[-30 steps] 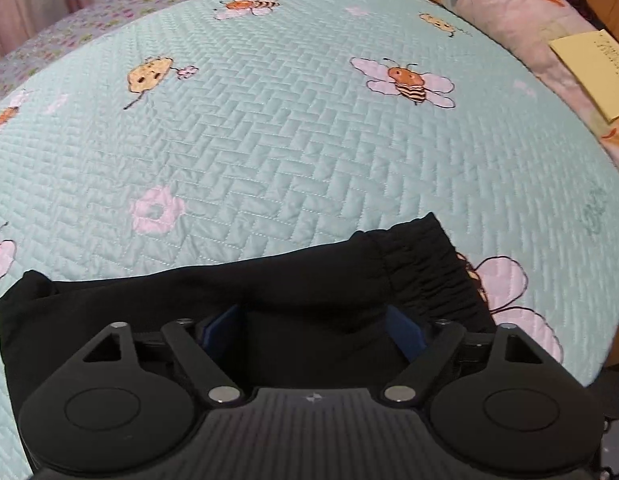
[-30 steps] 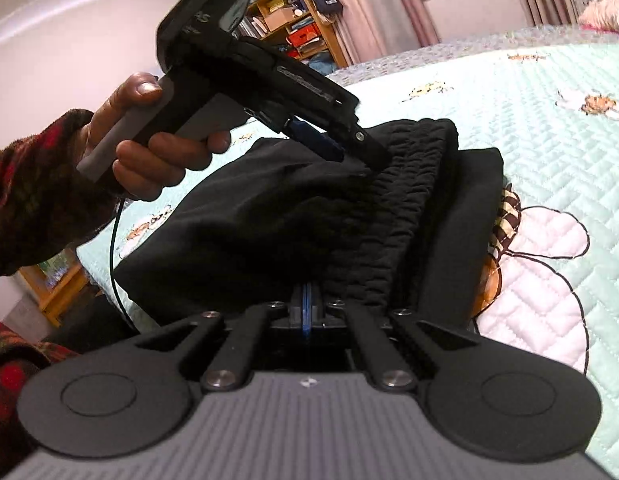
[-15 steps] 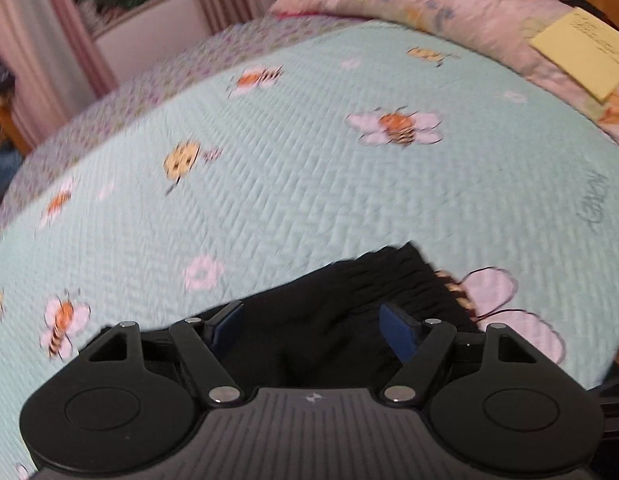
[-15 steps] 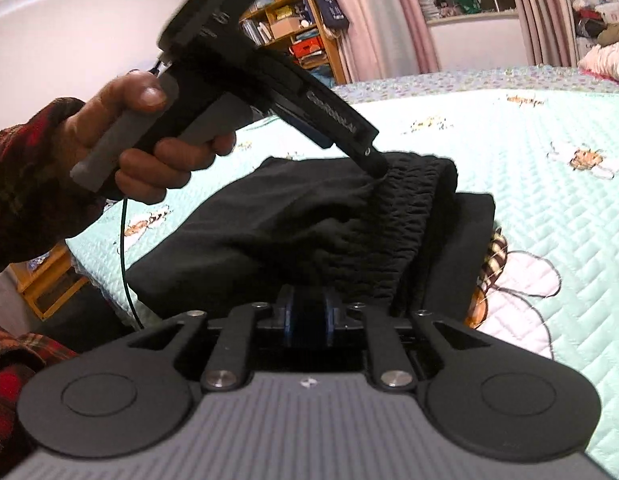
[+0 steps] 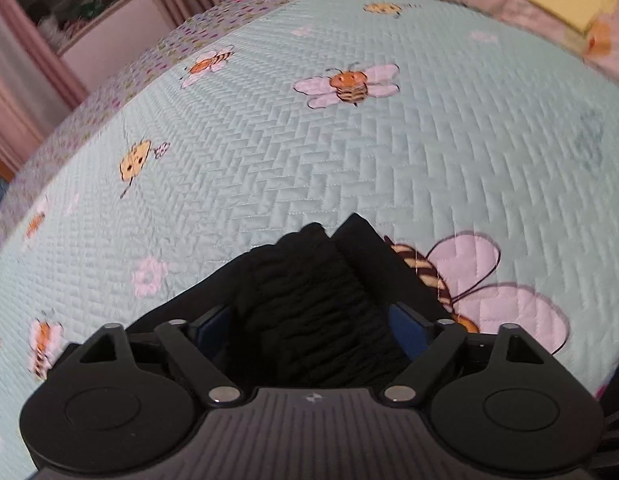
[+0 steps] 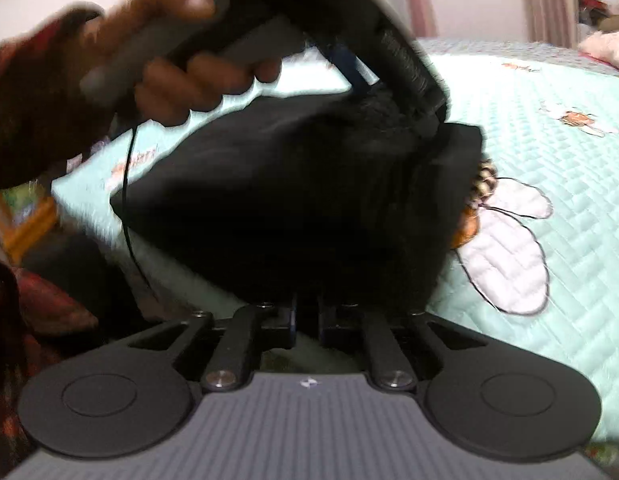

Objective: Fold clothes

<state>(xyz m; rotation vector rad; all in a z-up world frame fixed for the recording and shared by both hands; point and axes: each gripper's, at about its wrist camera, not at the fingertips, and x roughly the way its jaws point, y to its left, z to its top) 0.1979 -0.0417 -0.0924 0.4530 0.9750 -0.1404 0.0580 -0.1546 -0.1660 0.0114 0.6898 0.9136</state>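
**A:** Where are the clothes right now?

**B:** A folded black garment [image 5: 309, 312] lies on the bed, on a pale green quilt [image 5: 349, 168] stitched with cartoon bees. Its gathered elastic waistband faces up, and it covers part of one large bee [image 6: 505, 236] with pink wings.

**A:** What is your left gripper doing?

**B:** Your left gripper [image 5: 309, 320] sits over the waistband with its blue-padded fingers [image 5: 407, 326] spread wide, one on each side of the gathered cloth. They are opening at this moment, and the pads do not press on the fabric. From the right wrist view, your hand [image 6: 181, 68] holds that tool by its grey handle, angled down onto the top of the pile, with a plaid sleeve [image 6: 25, 128] behind it.

**A:** And your right gripper?

**B:** Your right gripper [image 6: 307, 320] is at the near edge of the garment. Its fingers are closing, with only a narrow gap left. The view is blurred, and dark cloth lies right at the tips, so I cannot tell whether any fabric is pinched.
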